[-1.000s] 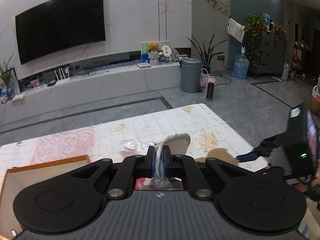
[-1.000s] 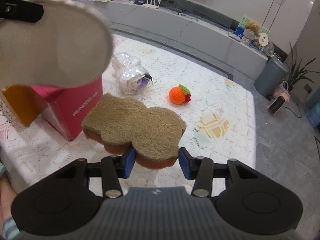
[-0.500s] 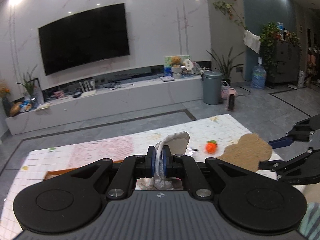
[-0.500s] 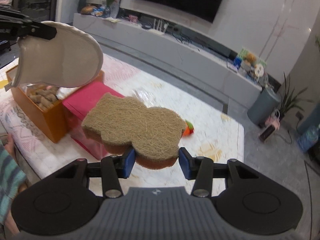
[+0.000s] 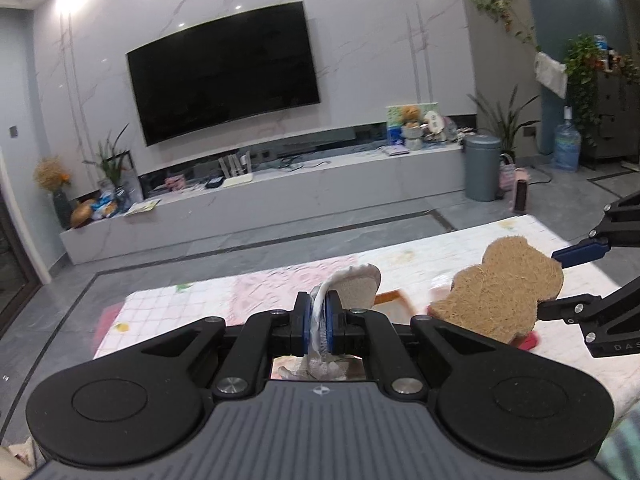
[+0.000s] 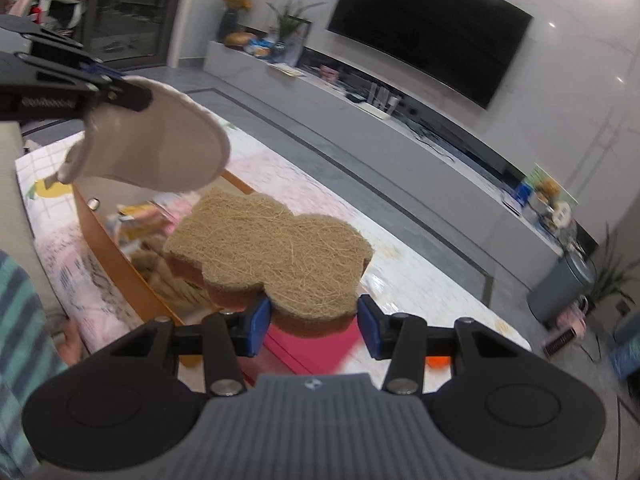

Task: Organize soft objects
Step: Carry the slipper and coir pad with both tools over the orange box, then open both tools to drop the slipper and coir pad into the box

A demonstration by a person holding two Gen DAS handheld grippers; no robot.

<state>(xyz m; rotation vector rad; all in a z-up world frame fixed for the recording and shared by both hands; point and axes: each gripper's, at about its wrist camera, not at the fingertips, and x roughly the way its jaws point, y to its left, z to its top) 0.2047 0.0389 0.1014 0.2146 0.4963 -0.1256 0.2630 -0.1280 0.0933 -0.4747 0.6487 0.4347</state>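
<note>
My left gripper (image 5: 319, 320) is shut on a thin white oval pad (image 5: 358, 282), which sticks up and forward from the pinched pads. In the right wrist view the same white pad (image 6: 160, 148) hangs from the left gripper (image 6: 116, 88) at upper left. My right gripper (image 6: 314, 326) is shut on a brown bear-shaped loofah sponge (image 6: 276, 248), held flat above an orange open box (image 6: 116, 256). From the left wrist, the sponge (image 5: 504, 288) floats to the right of the pad, and the two are apart.
The orange box holds several brownish soft items and stands on a table with a pale patterned cloth (image 6: 420, 280). A pink box (image 6: 316, 348) lies under the sponge and an orange knitted toy (image 6: 438, 361) beyond it. A striped sleeve (image 6: 16, 320) is at the left edge.
Both grippers have risen and swung left over the table with their loads still gripped. The sponge now hangs over the orange box, and the orange toy has slipped almost behind the right gripper.
</note>
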